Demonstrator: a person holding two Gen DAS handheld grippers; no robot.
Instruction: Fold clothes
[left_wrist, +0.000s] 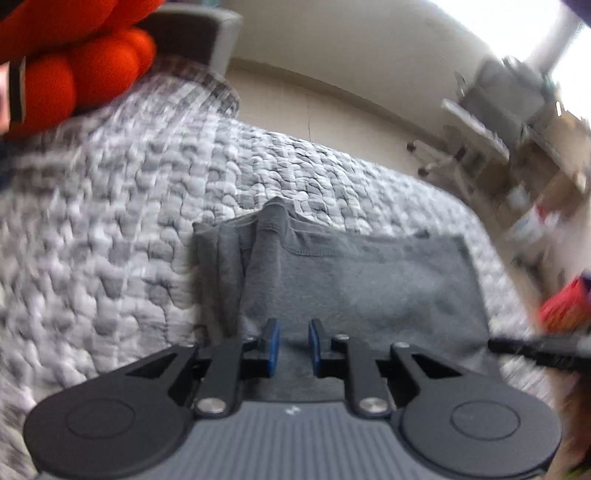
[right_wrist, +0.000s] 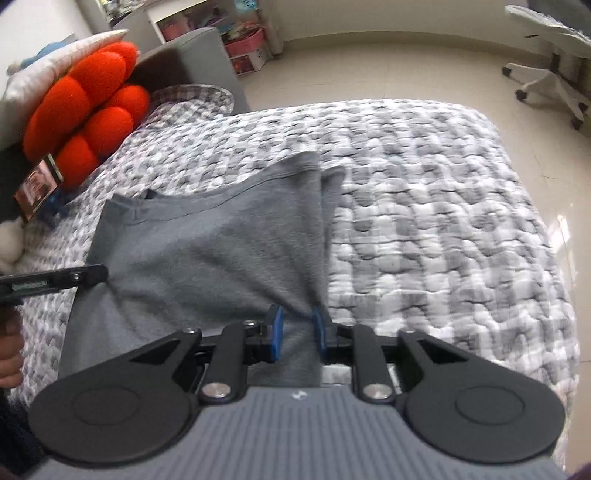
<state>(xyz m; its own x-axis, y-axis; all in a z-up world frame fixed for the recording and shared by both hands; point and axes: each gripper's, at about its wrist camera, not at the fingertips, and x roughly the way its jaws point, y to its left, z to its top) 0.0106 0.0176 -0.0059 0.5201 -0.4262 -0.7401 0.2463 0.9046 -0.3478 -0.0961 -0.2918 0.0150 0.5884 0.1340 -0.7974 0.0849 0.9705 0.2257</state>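
A grey shirt lies partly folded on a quilted bed, its collar edge toward the far side. My left gripper hangs over the shirt's near edge, and grey cloth fills the narrow gap between its blue pads. In the right wrist view the same shirt is drawn into creases that run to my right gripper, whose pads pinch a bunch of fabric. At the shirt's left edge one black finger of the left gripper shows, with creases running to it as well.
An orange plush cushion and a small framed picture sit at the bed's far left. A grey upholstered piece stands behind them. A white office chair is on the tiled floor. A hand shows at the left edge.
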